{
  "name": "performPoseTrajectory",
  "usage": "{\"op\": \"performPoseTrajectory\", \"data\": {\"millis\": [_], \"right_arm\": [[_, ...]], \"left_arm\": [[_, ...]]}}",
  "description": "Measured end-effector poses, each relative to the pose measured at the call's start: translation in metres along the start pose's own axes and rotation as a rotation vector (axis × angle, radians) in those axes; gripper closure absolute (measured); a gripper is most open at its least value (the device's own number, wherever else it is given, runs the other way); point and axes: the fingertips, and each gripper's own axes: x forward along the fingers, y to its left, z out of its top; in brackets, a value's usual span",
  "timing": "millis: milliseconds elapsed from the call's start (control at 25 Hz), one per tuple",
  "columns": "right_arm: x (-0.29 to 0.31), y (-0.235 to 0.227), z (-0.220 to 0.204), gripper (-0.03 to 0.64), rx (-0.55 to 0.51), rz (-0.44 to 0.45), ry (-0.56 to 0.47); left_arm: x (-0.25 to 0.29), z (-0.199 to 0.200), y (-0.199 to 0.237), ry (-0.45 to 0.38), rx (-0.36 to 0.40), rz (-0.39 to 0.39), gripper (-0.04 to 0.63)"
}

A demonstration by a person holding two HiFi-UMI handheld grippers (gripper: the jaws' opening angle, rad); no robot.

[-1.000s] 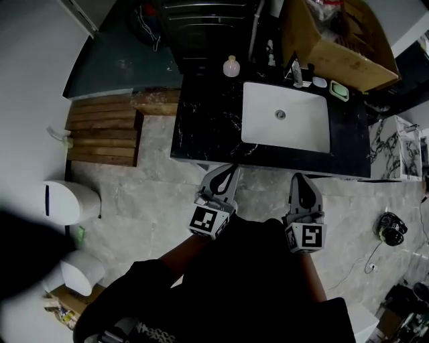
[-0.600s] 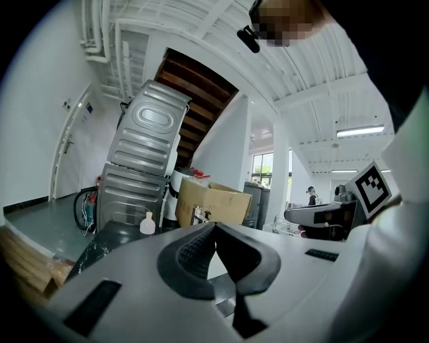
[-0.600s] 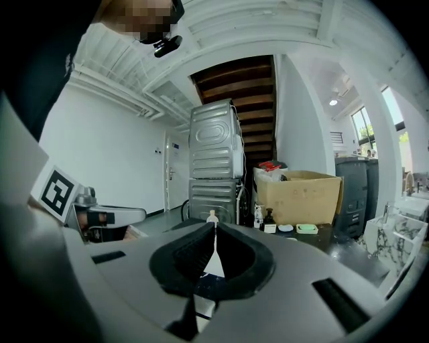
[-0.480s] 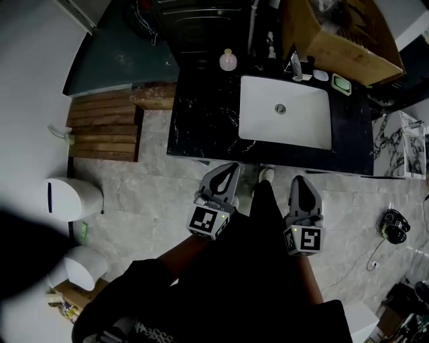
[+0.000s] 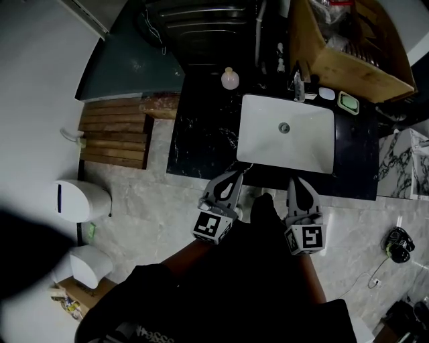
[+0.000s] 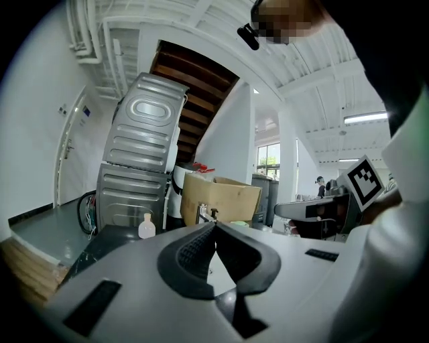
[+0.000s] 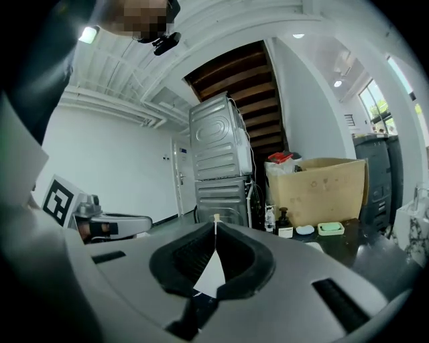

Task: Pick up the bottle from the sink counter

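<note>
A small pale bottle (image 5: 230, 78) stands upright on the black marble counter (image 5: 201, 127), at the back left of the white sink (image 5: 268, 151). It shows in the left gripper view as the bottle (image 6: 146, 226), left of and well beyond the jaw tips. My left gripper (image 5: 236, 173) is shut and empty, its tips over the counter's front edge. My right gripper (image 5: 295, 179) is also shut and empty, at the front edge below the sink. Both are far short of the bottle.
A faucet (image 5: 297, 84), a green soap dish (image 5: 348, 102) and small toiletry bottles (image 7: 270, 218) line the back of the counter. A large cardboard box (image 5: 348, 47) sits behind them and a steel washer (image 5: 201, 20) behind the bottle. Wooden planks (image 5: 114, 134) lie left.
Both grippers have moved forward to the counter's front edge, and the counter and sink now sit closer in the head view. Both stay shut.
</note>
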Motion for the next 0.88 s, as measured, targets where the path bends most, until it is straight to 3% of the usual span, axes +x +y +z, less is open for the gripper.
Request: {"op": "performPoseTrajectory", "data": {"millis": [280, 560, 880], "right_arm": [[0.037, -0.049, 0.009, 0.578, -0.026, 0.025, 0.018], [0.069, -0.085, 0.026, 0.578, 0.002, 0.105, -0.005], [0.110, -0.102, 0.032, 0.578, 0.015, 0.217, -0.011]], "left_arm": [[0.057, 0.012, 0.005, 0.026, 0.016, 0.029, 0.581], [0.096, 0.030, 0.012, 0.027, 0.007, 0.113, 0.581], [0.117, 0.049, 0.024, 0.024, 0.047, 0.227, 0.581]]}}
